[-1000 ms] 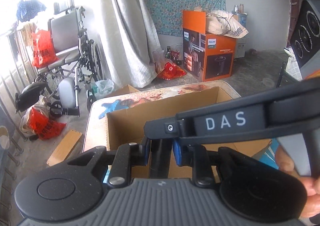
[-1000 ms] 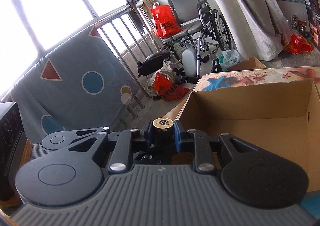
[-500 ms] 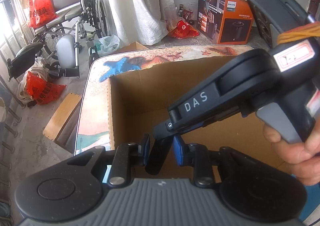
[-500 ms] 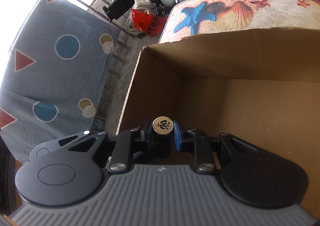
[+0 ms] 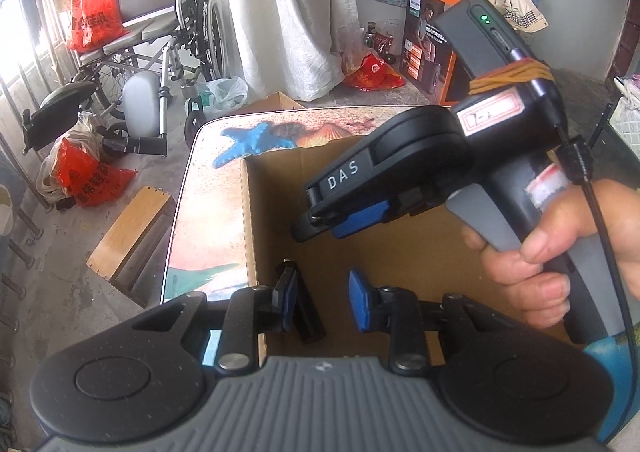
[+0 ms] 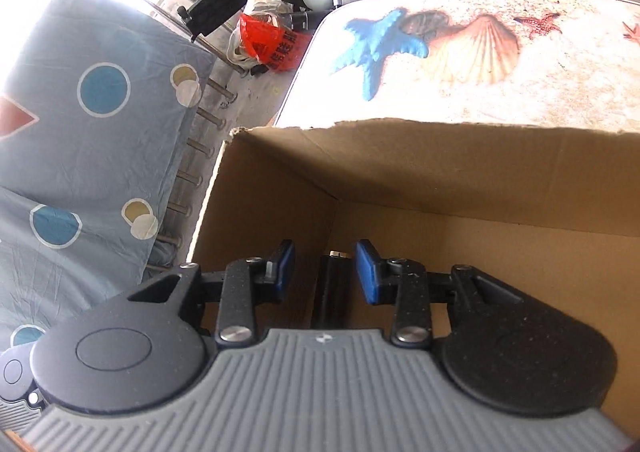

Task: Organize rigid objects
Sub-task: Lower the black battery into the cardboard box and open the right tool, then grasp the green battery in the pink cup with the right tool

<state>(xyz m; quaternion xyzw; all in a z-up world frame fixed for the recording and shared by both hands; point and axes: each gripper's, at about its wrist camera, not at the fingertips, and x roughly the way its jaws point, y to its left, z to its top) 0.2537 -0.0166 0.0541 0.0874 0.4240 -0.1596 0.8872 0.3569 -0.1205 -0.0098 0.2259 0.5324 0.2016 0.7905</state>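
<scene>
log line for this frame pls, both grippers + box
left gripper: open, black cylinder between jaws | right gripper: open, dark cylinder between jaws | both over cardboard box

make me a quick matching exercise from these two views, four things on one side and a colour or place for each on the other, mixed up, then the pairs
Things
1. starfish print
2. cardboard box
3. wheelchair
4. indicator light

Colour or place
A. on the floor, next to the white curtain
B. green, on the right gripper's body
C. blue, on the tabletop
D. brown, standing on the table with its top open

Pairs: 1-C, 2-D, 3-A, 4-B
</scene>
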